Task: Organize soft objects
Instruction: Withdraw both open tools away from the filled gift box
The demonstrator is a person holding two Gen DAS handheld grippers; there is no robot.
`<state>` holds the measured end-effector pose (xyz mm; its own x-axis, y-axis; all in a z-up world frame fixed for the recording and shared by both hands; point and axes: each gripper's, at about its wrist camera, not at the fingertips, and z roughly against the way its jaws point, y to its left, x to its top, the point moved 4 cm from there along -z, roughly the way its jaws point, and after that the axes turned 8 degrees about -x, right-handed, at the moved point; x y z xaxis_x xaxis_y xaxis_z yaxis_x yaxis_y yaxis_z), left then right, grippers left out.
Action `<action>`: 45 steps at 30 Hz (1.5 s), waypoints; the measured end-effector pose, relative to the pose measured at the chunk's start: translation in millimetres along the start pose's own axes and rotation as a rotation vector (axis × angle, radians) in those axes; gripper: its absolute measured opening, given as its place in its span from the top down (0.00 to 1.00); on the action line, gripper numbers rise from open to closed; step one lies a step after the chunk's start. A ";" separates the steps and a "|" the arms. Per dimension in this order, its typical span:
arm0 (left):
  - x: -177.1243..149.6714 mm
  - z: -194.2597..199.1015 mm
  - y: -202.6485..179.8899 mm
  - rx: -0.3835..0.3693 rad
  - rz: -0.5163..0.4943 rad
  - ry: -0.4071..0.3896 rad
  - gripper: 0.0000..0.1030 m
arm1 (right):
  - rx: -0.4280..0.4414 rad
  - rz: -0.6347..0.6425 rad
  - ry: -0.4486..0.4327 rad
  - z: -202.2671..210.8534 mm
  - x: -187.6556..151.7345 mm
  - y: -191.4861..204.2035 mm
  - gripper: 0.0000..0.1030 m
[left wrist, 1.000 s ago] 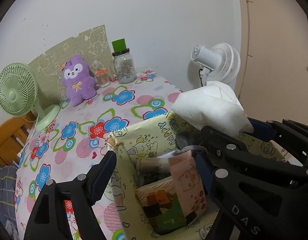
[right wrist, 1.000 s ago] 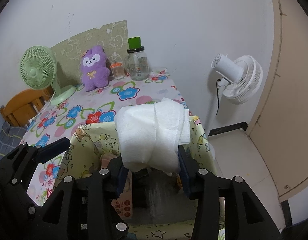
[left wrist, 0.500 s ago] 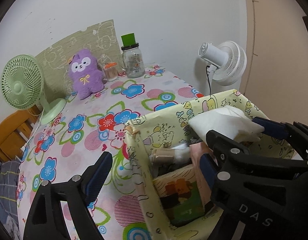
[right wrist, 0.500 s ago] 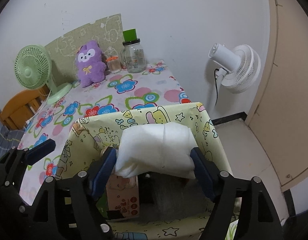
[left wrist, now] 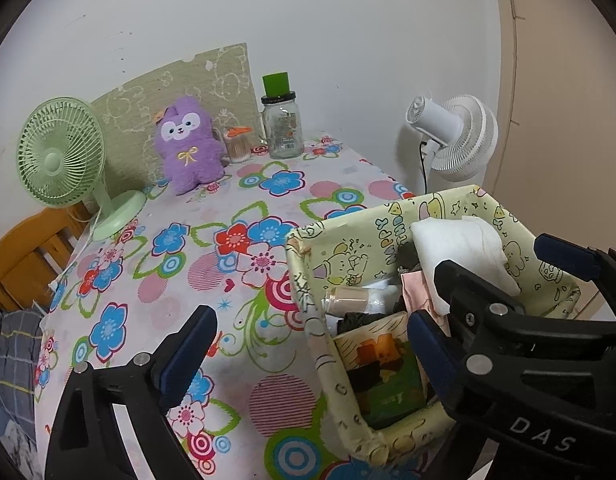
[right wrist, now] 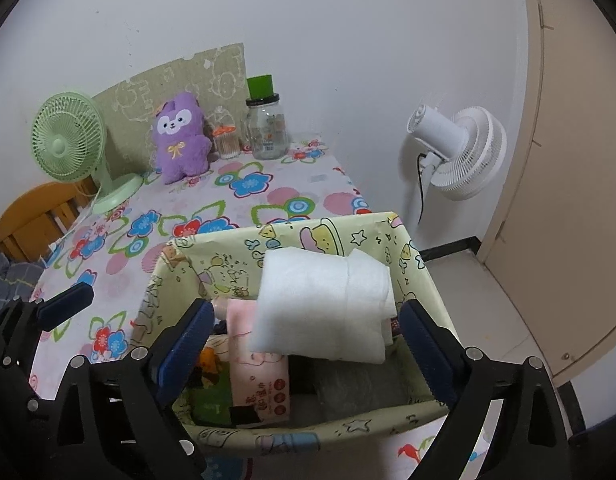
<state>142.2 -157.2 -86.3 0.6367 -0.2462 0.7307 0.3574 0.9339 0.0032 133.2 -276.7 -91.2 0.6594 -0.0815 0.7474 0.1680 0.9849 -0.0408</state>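
A folded white cloth [right wrist: 328, 304] lies on top of the packs inside the yellow cartoon-print box [right wrist: 299, 236]. My right gripper [right wrist: 305, 340] straddles it with its jaws opening; a gap shows between each blue pad and the cloth. My left gripper [left wrist: 308, 348] is also opening, and only the box's left wall [left wrist: 308, 304] stands between its fingers, untouched. From the left wrist, the cloth [left wrist: 460, 244] rests at the box's far end. A purple plush [left wrist: 189, 152] sits upright at the back of the table, also seen from the right wrist [right wrist: 179, 138].
On the flowered tablecloth [left wrist: 211, 240] stand a green desk fan [left wrist: 61, 156], a glass jar with a green lid [left wrist: 283, 128] and a small orange-topped jar [left wrist: 237, 144]. A white fan [right wrist: 460, 148] stands off the table's right edge. A wooden chair [left wrist: 23, 256] is at the left.
The right gripper brought the white cloth down into the box and opened off it. The left gripper's jaws widened and it drew back to the left of the box.
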 end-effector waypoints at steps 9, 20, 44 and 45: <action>-6.6 20.4 15.0 0.008 0.020 -0.032 0.01 | 0.004 0.000 -0.041 20.0 -3.2 14.3 0.06; -24.0 36.6 43.0 0.024 0.055 -0.042 0.00 | 0.007 0.005 -0.060 31.7 -14.5 39.2 0.05; -54.1 86.9 99.5 0.101 0.148 -0.109 0.00 | 0.058 0.074 -0.156 74.3 -24.8 87.2 0.05; -54.9 89.6 101.2 0.103 0.150 -0.114 0.00 | 0.058 0.075 -0.160 75.4 -25.0 87.7 0.05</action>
<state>82.2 -25.9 -64.9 0.5939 -0.0768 0.8009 0.1892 0.9809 -0.0462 76.2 -176.9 -63.5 0.5428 0.0128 0.8397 0.0770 0.9949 -0.0650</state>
